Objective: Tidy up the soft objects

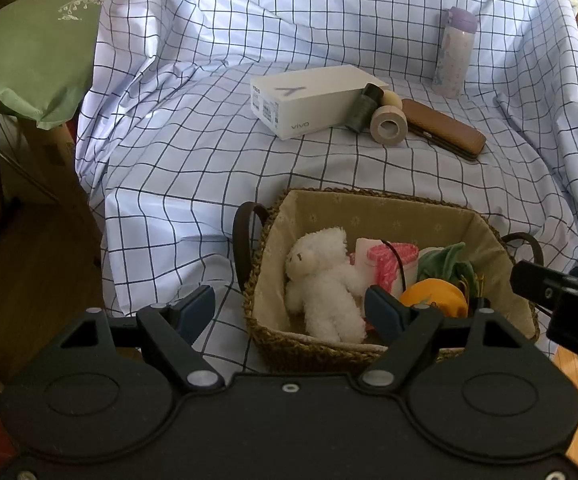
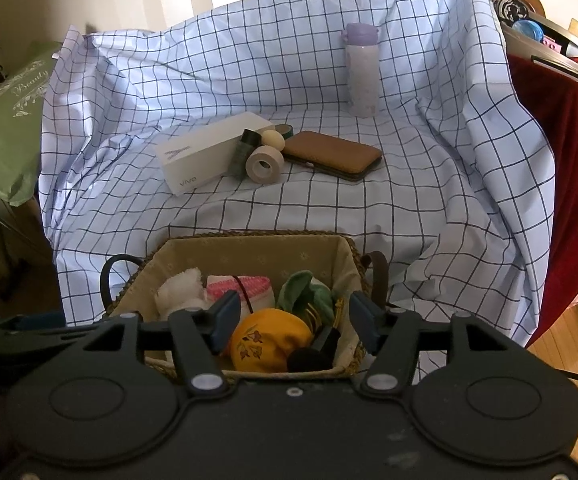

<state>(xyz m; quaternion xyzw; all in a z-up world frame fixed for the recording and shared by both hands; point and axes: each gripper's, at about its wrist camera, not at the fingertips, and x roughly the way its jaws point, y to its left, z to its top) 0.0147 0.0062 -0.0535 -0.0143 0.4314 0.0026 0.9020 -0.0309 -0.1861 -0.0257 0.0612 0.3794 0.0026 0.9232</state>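
A woven basket [image 1: 289,344] [image 2: 249,240] with a beige lining sits at the near edge of the checked cloth. It holds a white plush bear [image 1: 325,280] [image 2: 181,286], a pink and white cloth [image 1: 389,260] [image 2: 241,284], a green fabric piece [image 1: 445,260] [image 2: 305,292] and a yellow embroidered pouch [image 1: 437,300] [image 2: 265,340]. My left gripper [image 1: 289,308] is open and empty over the basket's left side. My right gripper [image 2: 293,316] is open and empty over the basket's right half; its body shows in the left wrist view [image 1: 561,296].
Further back on the cloth lie a white vivo box [image 1: 309,104] [image 2: 209,156], a dark thread spool [image 1: 365,108] [image 2: 243,152], a tape roll [image 1: 389,124] [image 2: 263,164], a small ball [image 1: 392,100] [image 2: 272,140], a brown case [image 1: 445,128] [image 2: 329,156] and a purple bottle [image 1: 453,52] [image 2: 363,72]. A green bag [image 1: 29,48] is left, a red cloth [image 2: 561,160] right.
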